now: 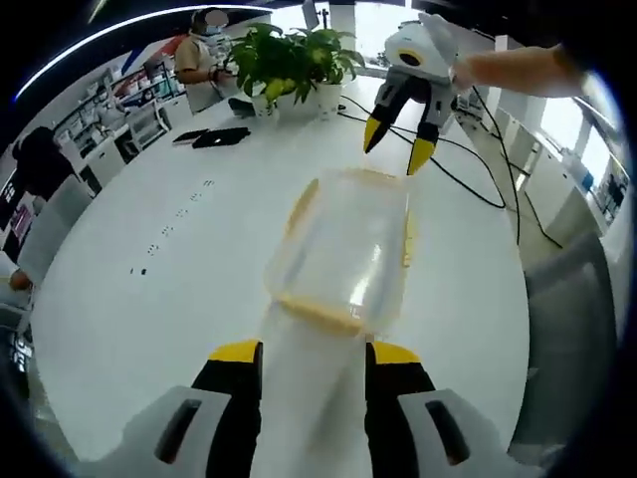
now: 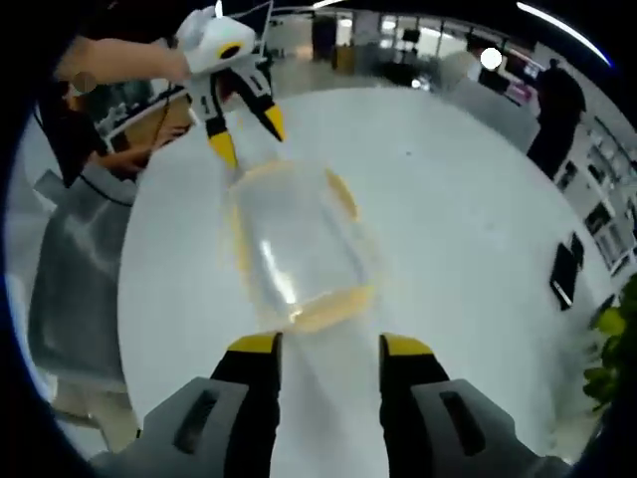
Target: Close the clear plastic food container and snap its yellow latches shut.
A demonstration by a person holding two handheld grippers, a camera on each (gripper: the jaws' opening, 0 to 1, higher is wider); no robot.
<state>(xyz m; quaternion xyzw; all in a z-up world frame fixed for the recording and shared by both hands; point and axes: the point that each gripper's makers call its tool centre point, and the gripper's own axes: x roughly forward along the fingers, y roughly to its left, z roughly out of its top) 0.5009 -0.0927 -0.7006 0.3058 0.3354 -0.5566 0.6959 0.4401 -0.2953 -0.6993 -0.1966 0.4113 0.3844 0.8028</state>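
White round table (image 1: pixel 149 239), potted plants (image 1: pixel 294 60), black cables (image 1: pixel 478 184), grey chair (image 2: pixel 75 279), distant person (image 1: pixel 199 55).

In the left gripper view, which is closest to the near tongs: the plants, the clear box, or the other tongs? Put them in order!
1. Clear box, just ahead, centre.
2. Other tongs, beyond the box, upper right.
3. Plants, far table edge, top.

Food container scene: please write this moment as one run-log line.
clear plastic food container: on white table | left gripper: open, near end | right gripper: open, far end | latches: state unclear
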